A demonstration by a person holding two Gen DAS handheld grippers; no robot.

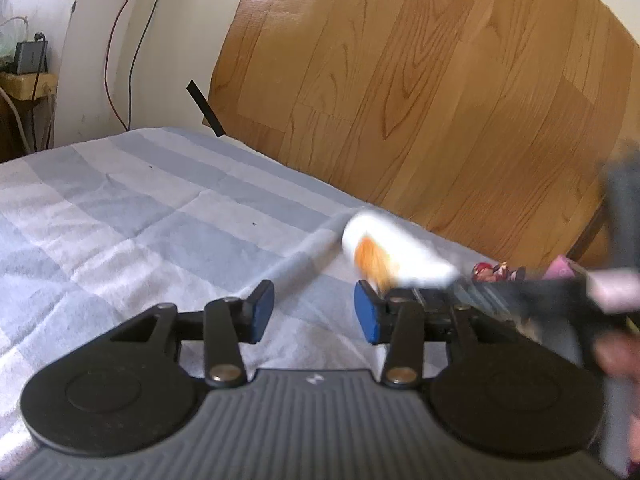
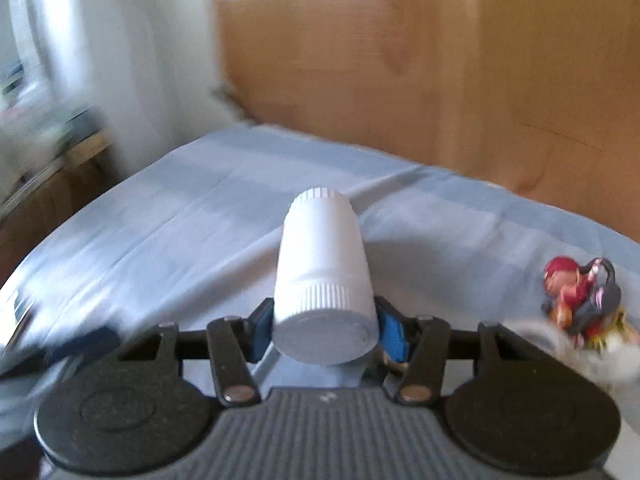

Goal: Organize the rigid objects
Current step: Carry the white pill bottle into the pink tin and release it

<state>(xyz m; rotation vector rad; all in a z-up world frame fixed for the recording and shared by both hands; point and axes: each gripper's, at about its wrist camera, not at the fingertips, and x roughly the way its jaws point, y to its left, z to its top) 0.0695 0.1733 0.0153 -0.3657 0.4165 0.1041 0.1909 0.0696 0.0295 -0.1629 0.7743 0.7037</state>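
My right gripper [image 2: 326, 330] is shut on a white plastic bottle [image 2: 324, 280] with a ribbed cap, held lengthwise above the checked bedsheet [image 2: 200, 208]. In the left wrist view the same bottle [image 1: 394, 250] is blurred, shows an orange label, and hangs just past my right-hand pad. My left gripper [image 1: 314, 310] is open and empty above the sheet [image 1: 140, 216]. A small red and dark toy figure [image 2: 582, 298] lies on the sheet to the right of the bottle; it also shows in the left wrist view [image 1: 496, 272].
A wood-grain panel [image 1: 420, 92] rises behind the bed. Cables hang on the white wall [image 1: 120, 52] at the left, beside a small side table [image 1: 28, 84]. A pink object [image 1: 560, 270] lies at the far right.
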